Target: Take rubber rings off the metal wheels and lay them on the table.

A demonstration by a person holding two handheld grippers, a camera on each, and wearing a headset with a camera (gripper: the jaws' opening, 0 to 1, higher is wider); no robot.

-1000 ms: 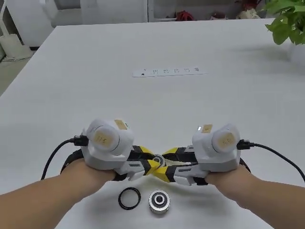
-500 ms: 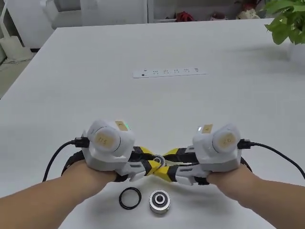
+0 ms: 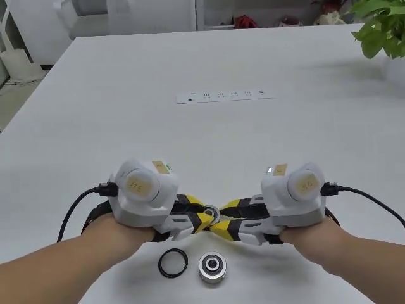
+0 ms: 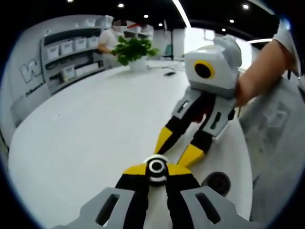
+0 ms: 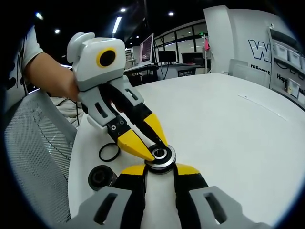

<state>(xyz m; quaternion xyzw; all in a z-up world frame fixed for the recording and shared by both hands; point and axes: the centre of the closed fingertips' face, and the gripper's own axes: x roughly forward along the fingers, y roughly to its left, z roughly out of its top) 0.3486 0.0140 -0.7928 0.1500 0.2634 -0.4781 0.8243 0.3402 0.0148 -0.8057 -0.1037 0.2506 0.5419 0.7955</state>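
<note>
A small metal wheel (image 3: 212, 215) with a black rubber ring around it is held just above the table between both grippers. My left gripper (image 4: 157, 170) is shut on this wheel (image 4: 156, 166), one yellow tip on each side. From the opposite side my right gripper (image 5: 160, 170) has its tips against the rim of the same wheel (image 5: 160, 156). A loose black rubber ring (image 3: 172, 262) lies flat near the table's front edge, also seen as the ring (image 5: 109, 152). Beside it sits a second metal wheel (image 3: 212, 266), which appears as the wheel (image 5: 100, 177) too.
A white power strip (image 3: 224, 95) lies across the middle of the white table (image 3: 202, 145). A green potted plant (image 3: 378, 25) stands at the far right corner. A grey mesh chair (image 5: 35, 157) is close to the table's near edge.
My right gripper has slid a little to the right, so its tips overlap the left gripper's less. The left gripper, the loose ring and the second wheel have stayed put.
</note>
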